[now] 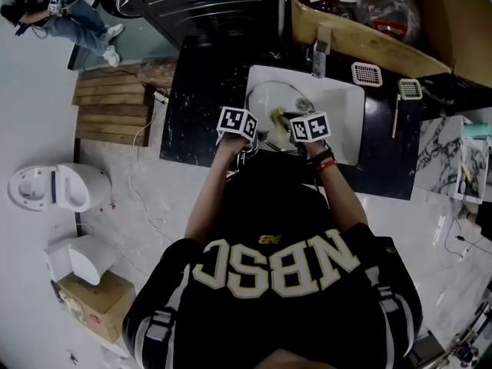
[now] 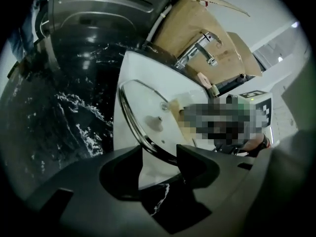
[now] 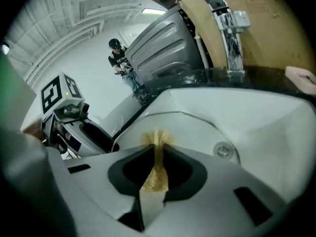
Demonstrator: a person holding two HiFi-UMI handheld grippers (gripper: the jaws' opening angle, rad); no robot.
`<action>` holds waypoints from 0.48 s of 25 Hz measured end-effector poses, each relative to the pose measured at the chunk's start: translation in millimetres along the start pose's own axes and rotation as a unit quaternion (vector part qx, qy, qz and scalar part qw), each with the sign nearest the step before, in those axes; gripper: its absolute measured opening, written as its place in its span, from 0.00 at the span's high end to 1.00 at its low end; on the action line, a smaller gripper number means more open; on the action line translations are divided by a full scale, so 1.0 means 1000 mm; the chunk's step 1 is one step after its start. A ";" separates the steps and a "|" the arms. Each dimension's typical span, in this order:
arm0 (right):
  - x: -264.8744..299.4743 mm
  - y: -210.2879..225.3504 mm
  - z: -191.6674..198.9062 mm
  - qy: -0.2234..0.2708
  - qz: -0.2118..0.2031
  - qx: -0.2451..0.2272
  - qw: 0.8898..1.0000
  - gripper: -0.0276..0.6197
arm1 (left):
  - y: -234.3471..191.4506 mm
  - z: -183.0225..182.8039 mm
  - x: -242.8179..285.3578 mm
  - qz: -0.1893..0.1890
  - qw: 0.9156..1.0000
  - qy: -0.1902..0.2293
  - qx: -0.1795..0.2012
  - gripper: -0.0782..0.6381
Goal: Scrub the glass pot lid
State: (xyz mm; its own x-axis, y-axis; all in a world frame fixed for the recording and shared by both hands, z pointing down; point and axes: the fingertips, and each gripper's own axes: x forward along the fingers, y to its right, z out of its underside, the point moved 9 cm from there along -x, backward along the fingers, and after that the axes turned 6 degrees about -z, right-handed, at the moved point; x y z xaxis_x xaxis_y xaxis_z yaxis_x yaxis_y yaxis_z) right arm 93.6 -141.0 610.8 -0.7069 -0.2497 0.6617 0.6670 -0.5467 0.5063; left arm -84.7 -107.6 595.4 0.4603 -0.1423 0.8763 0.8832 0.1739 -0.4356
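The glass pot lid (image 2: 148, 110) lies in the white sink (image 1: 347, 102), which is set in a black marbled countertop (image 1: 200, 91). The left gripper (image 2: 159, 152) is released, its jaws standing apart with the lid's metal rim running through the gap. The right gripper (image 3: 158, 149) is clenched on a thin yellow-brown scouring pad (image 3: 157, 174) over the lid's glass; whether the pad touches the glass cannot be told. A chrome faucet (image 3: 232, 33) stands behind the sink.

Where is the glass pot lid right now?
In the head view, the glass pot lid sits in the left part of the white sink, just this side of the faucet.
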 end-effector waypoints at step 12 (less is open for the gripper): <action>-0.073 -0.014 -0.007 0.132 0.105 -0.027 0.985 0.85 | 0.022 -0.030 -0.083 0.003 0.979 0.192 0.071 0.58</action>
State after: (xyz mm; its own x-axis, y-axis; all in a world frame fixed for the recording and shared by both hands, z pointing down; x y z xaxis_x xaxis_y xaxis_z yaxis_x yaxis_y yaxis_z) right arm 134.0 -120.7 551.7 -0.5959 -0.5568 0.5786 0.7965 -0.5012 0.3380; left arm -101.2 -121.0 507.0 0.4893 -0.4915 0.7205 0.8715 0.3061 -0.3831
